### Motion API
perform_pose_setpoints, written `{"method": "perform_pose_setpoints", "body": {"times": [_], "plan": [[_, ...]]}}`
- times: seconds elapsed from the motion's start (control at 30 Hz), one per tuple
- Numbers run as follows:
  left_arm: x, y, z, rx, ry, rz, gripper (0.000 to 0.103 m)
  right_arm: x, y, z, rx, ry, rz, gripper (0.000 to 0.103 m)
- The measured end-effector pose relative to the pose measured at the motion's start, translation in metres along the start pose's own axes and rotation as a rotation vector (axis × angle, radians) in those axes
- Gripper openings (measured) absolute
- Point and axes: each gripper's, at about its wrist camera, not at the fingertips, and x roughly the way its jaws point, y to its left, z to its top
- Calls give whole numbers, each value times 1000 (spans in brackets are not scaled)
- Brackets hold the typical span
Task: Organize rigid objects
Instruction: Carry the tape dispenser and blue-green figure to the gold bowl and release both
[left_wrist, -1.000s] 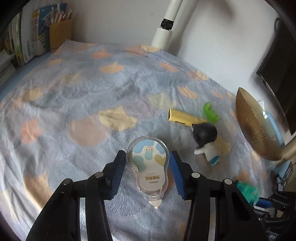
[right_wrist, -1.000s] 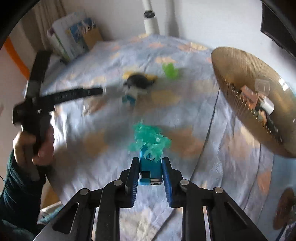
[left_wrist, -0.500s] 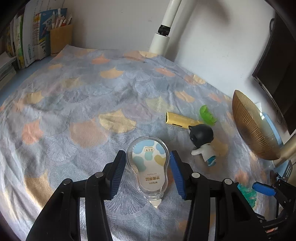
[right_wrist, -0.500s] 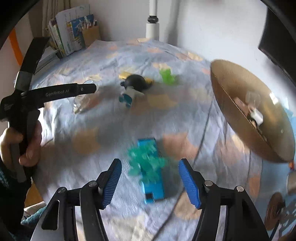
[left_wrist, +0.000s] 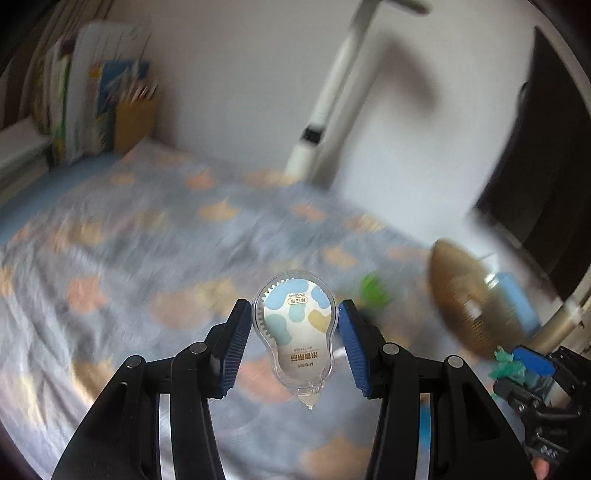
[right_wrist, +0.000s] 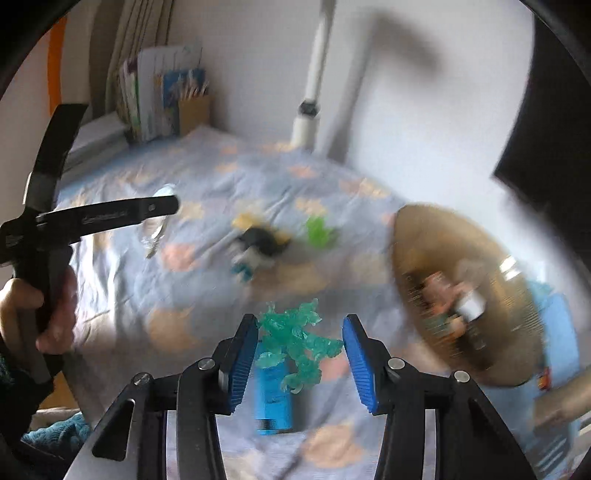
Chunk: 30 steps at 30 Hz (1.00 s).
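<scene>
**Both grippers loaded or near it, gold bowl waiting at right**

Left wrist view, L to R: books and a pencil cup (left_wrist: 135, 120) sit upper left, out of the work area. The patterned cloth (left_wrist: 122, 258) covers the whole surface, heavily blurred. Centre bottom, the left gripper (left_wrist: 295, 347) has its pads pressed on both sides of the correction tape dispenser (left_wrist: 295, 332), at a narrow-to-medium gap. The dispenser's wide body is between the pads and the nib points back toward the camera, prob. so the flat sides give a firm hold. It looks clear of the cloth. Just right of it is a green clip (left_wrist: 375, 291), then the gold bowl (left_wrist: 469, 306) at mid right, tilted toward us; likely the drop spot since it already holds items.

Right wrist view, L to R: a hand (right_wrist: 35, 314) at the left edge holds the other tool. The black-headed figurine (right_wrist: 258, 243) lies mid frame on a yellow item, too blurred to name. Bottom centre, the right gripper (right_wrist: 300, 354) is closing, with the teal spiky toy on its blue base (right_wrist: 291, 354) between the pads. The pads aren't touching it; gaps show on both sides. The toy seems to lie on the cloth below, lined up for a grab on the blue base. The bowl is at right w/ small items inside.
</scene>
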Motion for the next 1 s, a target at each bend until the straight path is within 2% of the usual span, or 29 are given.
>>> {"method": "perform_pose_setpoints", "body": {"times": [0.1, 0.17, 0.27, 0.37, 0.43, 0.53, 0.6, 0.67, 0.7, 0.73, 0.8, 0.93, 1.0], "plan": [[-8, -35, 28, 5, -47, -100, 46, -22, -31, 10, 8, -48, -65, 47], [0, -60, 40, -21, -29, -201, 46, -35, -60, 16, 45, -74, -113, 47], [27, -111, 52, 6, 22, -293, 46, -53, -108, 23, 151, -107, -177, 47], [51, -152, 53, 66, 45, -304, 46, -57, -147, 25, 257, -98, -209, 47], [74, -172, 45, 81, 96, -297, 46, -37, -175, 19, 348, 2, -213, 47], [102, -189, 32, 91, 157, -281, 46, -20, -197, 9, 400, 35, -203, 47], [108, -197, 27, 111, 156, -269, 46, -14, -204, 5, 412, 35, -197, 47], [108, -204, 23, 145, 135, -291, 48, -12, -208, 4, 415, 34, -193, 50], [106, -207, 21, 155, 127, -304, 58, -8, -210, 4, 420, 46, -190, 58], [102, -208, 20, 168, 112, -304, 74, -5, -211, 5, 426, 60, -189, 63], [93, -204, 23, 171, 78, -294, 87, -3, -215, 2, 438, 72, -197, 66], [69, -176, 40, 142, 64, -311, 87, -13, -211, -3, 461, 49, -199, 66], [49, -155, 47, 129, 29, -282, 87, -19, -208, -3, 468, 35, -178, 67]]}}
